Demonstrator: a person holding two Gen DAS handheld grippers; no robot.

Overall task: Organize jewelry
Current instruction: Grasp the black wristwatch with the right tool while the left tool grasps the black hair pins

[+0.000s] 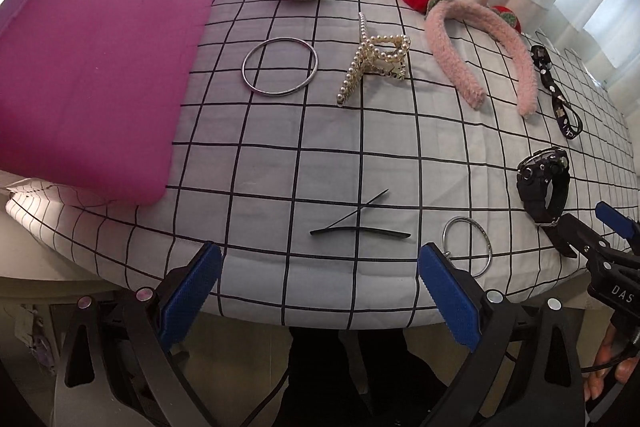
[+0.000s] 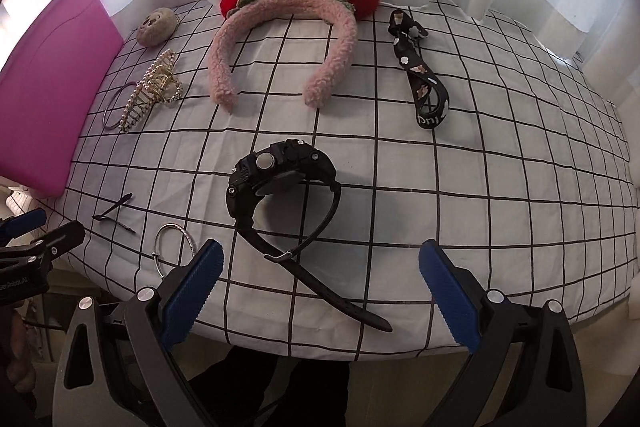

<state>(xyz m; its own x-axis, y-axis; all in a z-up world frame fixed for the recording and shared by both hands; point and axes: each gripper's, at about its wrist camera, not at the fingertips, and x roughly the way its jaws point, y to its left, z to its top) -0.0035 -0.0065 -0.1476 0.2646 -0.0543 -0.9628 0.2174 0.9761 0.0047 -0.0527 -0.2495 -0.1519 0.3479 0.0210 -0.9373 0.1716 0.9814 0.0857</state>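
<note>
Here both grippers hang wide open and empty at the table's near edge: the left gripper (image 1: 320, 291) before the hairpins (image 1: 360, 227), the right gripper (image 2: 320, 291) before the black watch (image 2: 280, 183). A low, flat pinch suits the thin pins. The pink box (image 1: 96, 67) is cut off, its opening unseen.

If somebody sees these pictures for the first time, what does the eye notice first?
Probably the big magenta box at the left edge of the checked cloth. Next, the fluffy pink headband with red strawberries at the back, and the black watch lying just ahead of the open right gripper.
</note>
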